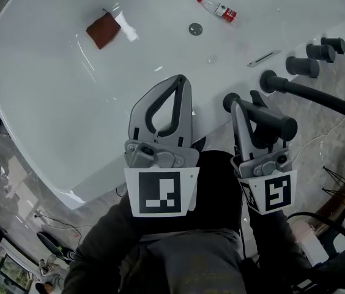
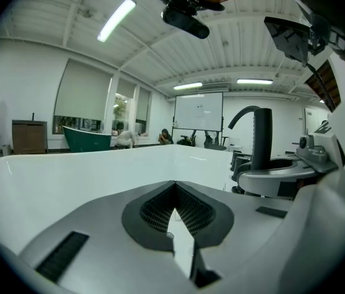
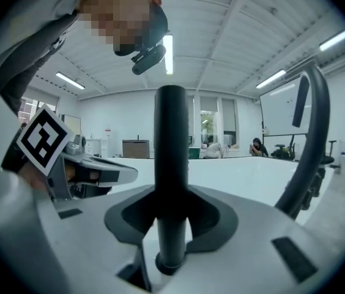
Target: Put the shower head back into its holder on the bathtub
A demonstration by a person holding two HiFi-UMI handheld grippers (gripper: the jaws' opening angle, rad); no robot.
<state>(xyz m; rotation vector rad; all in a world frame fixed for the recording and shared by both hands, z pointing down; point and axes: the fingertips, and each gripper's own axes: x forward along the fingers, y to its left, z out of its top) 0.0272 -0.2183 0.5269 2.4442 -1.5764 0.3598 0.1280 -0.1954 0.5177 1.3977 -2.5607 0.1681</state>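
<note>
Clamps the black shower head point(image 1: 276, 122) mid-handle in the right gripper point(image 1: 246, 103), centre right at the bathtub point(image 1: 50, 103) rim, with the left gripper point(image 1: 178, 83) pressed together and empty; likely rigid, light, slick, so best squeezed firmly on the handle.

Open lab hall: strip lights point(image 2: 116, 19), screen point(image 2: 198, 110), bathtub point(image 1: 44, 97).

In bathtub point(image 1: 32, 133): cloth point(image 1: 103, 30) left, bottle point(image 1: 218, 9) right, drain point(image 1: 195, 29) between. Tap knobs point(image 1: 319, 51) on right rim; shower head point(image 1: 270, 120) before them.
</note>
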